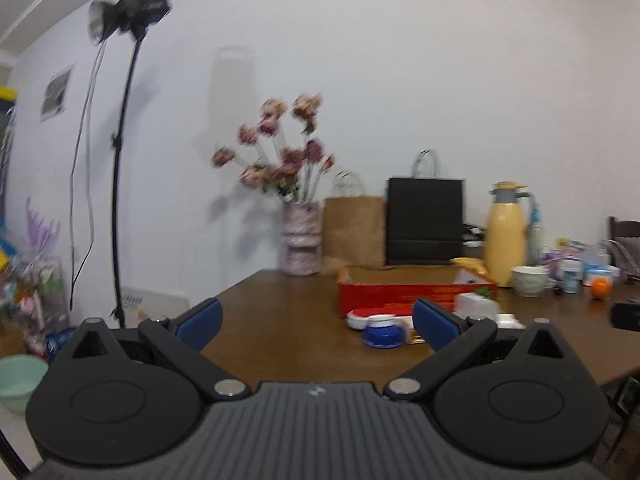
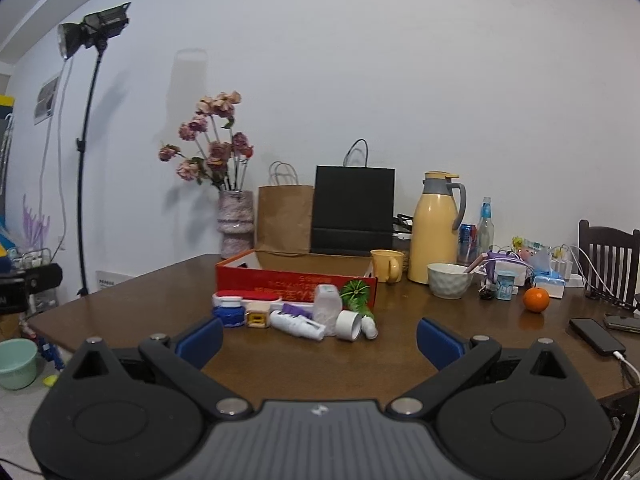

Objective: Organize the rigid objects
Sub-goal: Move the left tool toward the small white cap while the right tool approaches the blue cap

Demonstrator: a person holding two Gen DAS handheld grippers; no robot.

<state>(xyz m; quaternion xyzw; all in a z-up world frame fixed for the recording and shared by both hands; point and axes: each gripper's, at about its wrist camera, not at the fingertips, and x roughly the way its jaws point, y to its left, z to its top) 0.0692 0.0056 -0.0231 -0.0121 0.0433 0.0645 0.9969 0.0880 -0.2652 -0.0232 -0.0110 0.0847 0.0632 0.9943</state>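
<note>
Both grippers are hanging over the near edge of the brown wooden worktop [image 2: 120, 312], and both are empty. The left gripper [image 1: 318, 326] is standing wide apart, blue pads gaping, nothing between them. The right gripper [image 2: 320, 338] is splayed open just the same.

The rigid objects are sitting in a loose cluster in front of the red box [image 2: 296, 280], at 12 o'clock from the right gripper. A blue jar [image 2: 229, 314] is sitting at the 9 o'clock end, a small yellow-framed cube [image 2: 257, 319] just beside it, then a white tube [image 2: 296, 325] lying on its side, a clear bottle [image 2: 328, 308] standing upright, and a roll of white tape [image 2: 347, 325] tipped on edge. A green striped ball [image 2: 355, 292] is resting against the box front. From the left gripper the blue jar is showing at 1 o'clock, blurred.

Gold lettering is running along the red box, too smeared to read. A blue can [image 2: 466, 242] is carrying print that I cannot make out.

Further back a yellow thermos [image 2: 436, 232], a black bag [image 2: 353, 210], a brown paper bag [image 2: 285, 218] and a vase of dried flowers [image 2: 235, 222] are lining the white wall. An orange [image 2: 536, 300] is sitting at 2 o'clock, a studio lamp [image 2: 94, 28] at 10.
</note>
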